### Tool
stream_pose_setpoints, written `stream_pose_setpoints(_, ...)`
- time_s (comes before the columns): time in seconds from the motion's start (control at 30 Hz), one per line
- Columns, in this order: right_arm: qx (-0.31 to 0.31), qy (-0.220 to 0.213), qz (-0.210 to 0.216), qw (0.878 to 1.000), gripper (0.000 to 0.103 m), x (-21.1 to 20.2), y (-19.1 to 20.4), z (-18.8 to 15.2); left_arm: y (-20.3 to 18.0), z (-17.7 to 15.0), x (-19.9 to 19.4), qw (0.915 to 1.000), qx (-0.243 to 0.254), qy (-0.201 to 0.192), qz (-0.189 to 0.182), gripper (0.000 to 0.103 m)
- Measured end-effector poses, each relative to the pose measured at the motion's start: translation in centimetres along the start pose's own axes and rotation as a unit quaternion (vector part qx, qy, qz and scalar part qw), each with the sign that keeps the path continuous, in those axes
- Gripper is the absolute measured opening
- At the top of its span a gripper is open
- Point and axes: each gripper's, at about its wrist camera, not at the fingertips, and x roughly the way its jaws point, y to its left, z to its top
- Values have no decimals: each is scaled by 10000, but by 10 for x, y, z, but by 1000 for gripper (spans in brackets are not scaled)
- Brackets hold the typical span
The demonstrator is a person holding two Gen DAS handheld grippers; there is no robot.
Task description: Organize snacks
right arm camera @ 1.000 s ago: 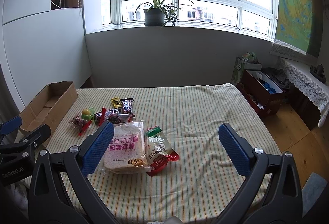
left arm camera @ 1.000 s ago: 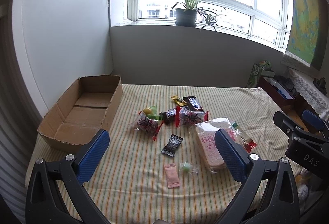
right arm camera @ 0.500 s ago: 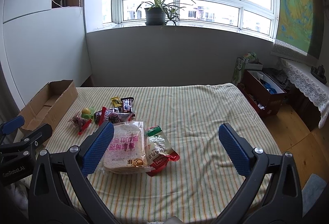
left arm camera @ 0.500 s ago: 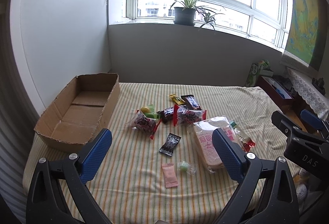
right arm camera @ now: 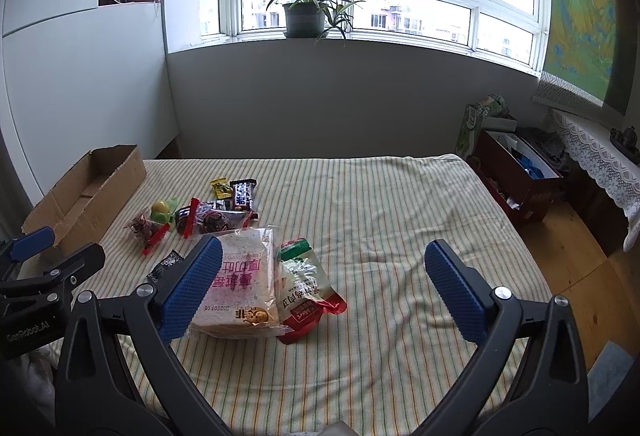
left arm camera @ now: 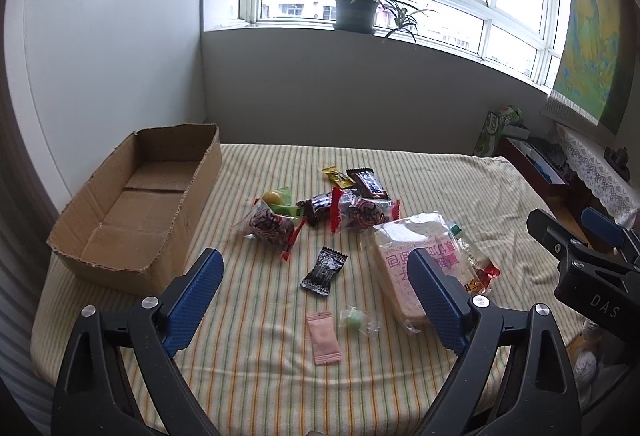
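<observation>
Snacks lie scattered on the striped cloth (left arm camera: 440, 180): a bagged bread loaf (left arm camera: 404, 256) (right arm camera: 240, 284), a red-green pouch (right arm camera: 304, 288), a black packet (left arm camera: 324, 270), a pink sachet (left arm camera: 323, 337), a green candy (left arm camera: 355, 318), red-edged packs (left arm camera: 362, 214) and dark bars (left arm camera: 368, 182). An empty cardboard box (left arm camera: 136, 204) (right arm camera: 84, 192) stands at the left. My left gripper (left arm camera: 314, 296) is open and empty, held above the near snacks. My right gripper (right arm camera: 322, 284) is open and empty, above the loaf and pouch.
A white cabinet (left arm camera: 100, 76) stands behind the box. A potted plant (left arm camera: 356, 8) sits on the windowsill. A dark red crate (right arm camera: 520, 172) and a lace-covered shelf (right arm camera: 592, 152) stand on the floor to the right of the table.
My left gripper has tilted down and shifted a little, so the snacks and box sit higher in its view. The right gripper has barely moved.
</observation>
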Motion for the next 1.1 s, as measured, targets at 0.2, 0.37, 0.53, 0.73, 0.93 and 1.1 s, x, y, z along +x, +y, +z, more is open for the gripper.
stream_pose_setpoints(0.2, 5, 343, 566, 9978, 94, 20, -11, -5, 3, -6, 18, 9990, -89, 325, -286, 78)
stream_pose_setpoints(0.37, 101, 778, 1172, 9900, 89, 40, -21, -6, 5, -12, 35, 9948, -302, 665, -713, 67)
stream_pose_setpoints(0.53, 366, 1385, 1775, 9736, 79, 69, -26, -6, 3, -14, 50, 9859, -550, 997, -1230, 60)
stream_pose_setpoints(0.73, 454, 1871, 2167, 9571, 74, 96, -23, -8, 1, -15, 69, 9709, -842, 1376, -1769, 56)
stream_pose_setpoints(0.93, 565, 2273, 2472, 9402, 63, 117, -17, -13, -4, -17, 84, 9578, -968, 1663, -2136, 54)
stream_pose_setpoints(1.1, 534, 2340, 2466, 9389, 56, 122, -15, -11, -6, -18, 96, 9501, -1046, 1819, -2309, 43)
